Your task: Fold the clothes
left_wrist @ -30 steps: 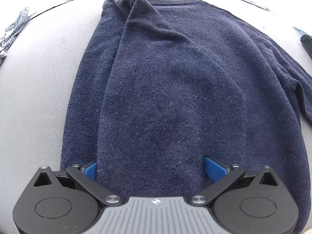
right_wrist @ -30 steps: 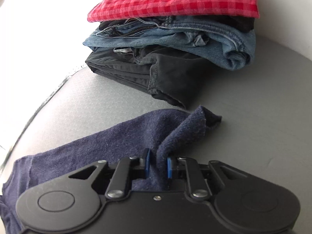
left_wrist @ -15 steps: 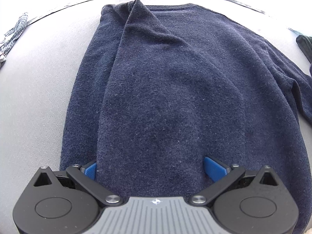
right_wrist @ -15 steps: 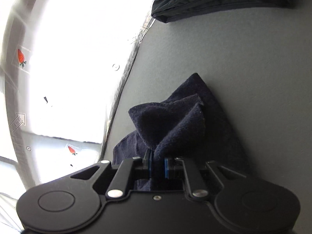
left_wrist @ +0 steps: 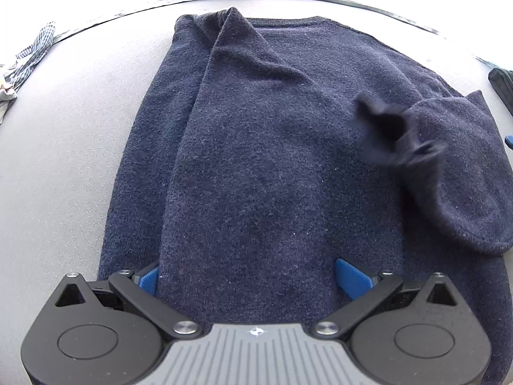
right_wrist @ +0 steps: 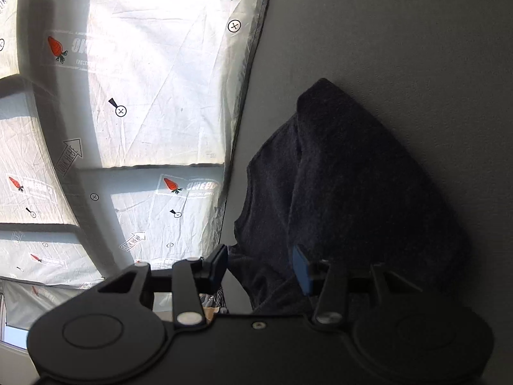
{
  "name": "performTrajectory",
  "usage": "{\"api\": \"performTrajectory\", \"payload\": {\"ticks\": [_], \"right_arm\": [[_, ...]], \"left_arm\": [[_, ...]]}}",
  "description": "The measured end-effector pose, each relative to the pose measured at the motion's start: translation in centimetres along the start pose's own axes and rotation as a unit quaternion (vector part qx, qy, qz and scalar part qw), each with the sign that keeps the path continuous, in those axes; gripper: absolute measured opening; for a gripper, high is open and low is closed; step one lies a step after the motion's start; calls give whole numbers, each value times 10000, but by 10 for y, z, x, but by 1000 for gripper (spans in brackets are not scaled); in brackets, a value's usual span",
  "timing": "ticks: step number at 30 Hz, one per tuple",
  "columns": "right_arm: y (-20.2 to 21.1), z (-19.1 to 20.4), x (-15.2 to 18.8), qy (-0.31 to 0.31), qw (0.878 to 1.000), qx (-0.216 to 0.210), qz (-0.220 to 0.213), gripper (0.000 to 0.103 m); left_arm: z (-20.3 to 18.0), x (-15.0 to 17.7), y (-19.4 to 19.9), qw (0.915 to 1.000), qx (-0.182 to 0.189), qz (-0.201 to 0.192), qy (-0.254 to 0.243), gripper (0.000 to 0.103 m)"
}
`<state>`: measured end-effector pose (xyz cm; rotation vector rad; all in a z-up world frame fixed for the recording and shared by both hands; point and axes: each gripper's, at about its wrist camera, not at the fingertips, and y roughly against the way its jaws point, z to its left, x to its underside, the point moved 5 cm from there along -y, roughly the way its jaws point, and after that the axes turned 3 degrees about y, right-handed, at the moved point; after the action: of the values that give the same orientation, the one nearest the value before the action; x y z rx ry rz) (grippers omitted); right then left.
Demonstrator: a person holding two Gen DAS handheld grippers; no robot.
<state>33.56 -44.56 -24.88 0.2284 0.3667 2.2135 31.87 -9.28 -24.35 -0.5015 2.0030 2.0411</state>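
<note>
Both tongs are wide apart: the left tongs (left_wrist: 247, 280) straddle the hem of the navy sweater (left_wrist: 272, 160), spread flat on the grey desk (left_wrist: 64, 160), probably steadying it, while the right tongs (right_wrist: 261, 268) gape above the sleeve (left_wrist: 461, 173) folded inward at three o'clock.

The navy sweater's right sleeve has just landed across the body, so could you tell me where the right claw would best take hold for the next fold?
I would grip the hem corner of the navy sweater on the right side, below the folded sleeve, coming in from the right edge. The fabric lies flat there with a free edge on the grey table, and the right claw is open.
</note>
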Motion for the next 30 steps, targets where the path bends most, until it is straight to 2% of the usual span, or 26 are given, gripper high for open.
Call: {"api": "performTrajectory", "payload": {"ticks": [3, 5, 7, 11, 13, 14, 17, 19, 22, 26, 30], "right_arm": [[25, -28, -18, -670, 9965, -20, -510, 48], [40, -44, -26, -1030, 9912, -71, -829, 48], [52, -55, -31, -1237, 9864, -85, -1078, 50], [64, -69, -37, -1390, 9815, -132, -1309, 56], [65, -75, -38, -1512, 9792, -182, -1339, 53], [66, -76, -38, -1552, 9781, -243, -1363, 53], [74, -81, -42, -1492, 9799, -246, -1303, 54], [74, -81, -42, -1469, 9806, -233, -1276, 54], [74, -81, -42, -1510, 9798, -273, -1280, 54], [73, -82, -42, -1513, 9799, -292, -1268, 53], [73, -81, -42, -1463, 9811, -251, -1241, 52]], "left_arm": [[-3, -4, 3, 9999, -68, 72, 111, 103], [-5, -8, 11, 9998, 91, 15, 191, 103], [-9, -14, 21, 9988, 399, -106, 268, 102], [-25, -25, 29, 9927, 1159, -8, 323, 99], [-36, -29, 29, 9911, 1317, 52, 208, 96], [-40, -30, 29, 9921, 1250, 69, 97, 94], [-51, -32, 33, 9965, 703, -70, -443, 94], [-49, -33, 31, 9972, 453, -30, -591, 95], [-32, -35, 24, 9986, 131, 112, -492, 95], [-12, -29, 25, 9994, 166, 257, -160, 95], [10, -15, 22, 9976, -518, 315, -329, 95]]}}
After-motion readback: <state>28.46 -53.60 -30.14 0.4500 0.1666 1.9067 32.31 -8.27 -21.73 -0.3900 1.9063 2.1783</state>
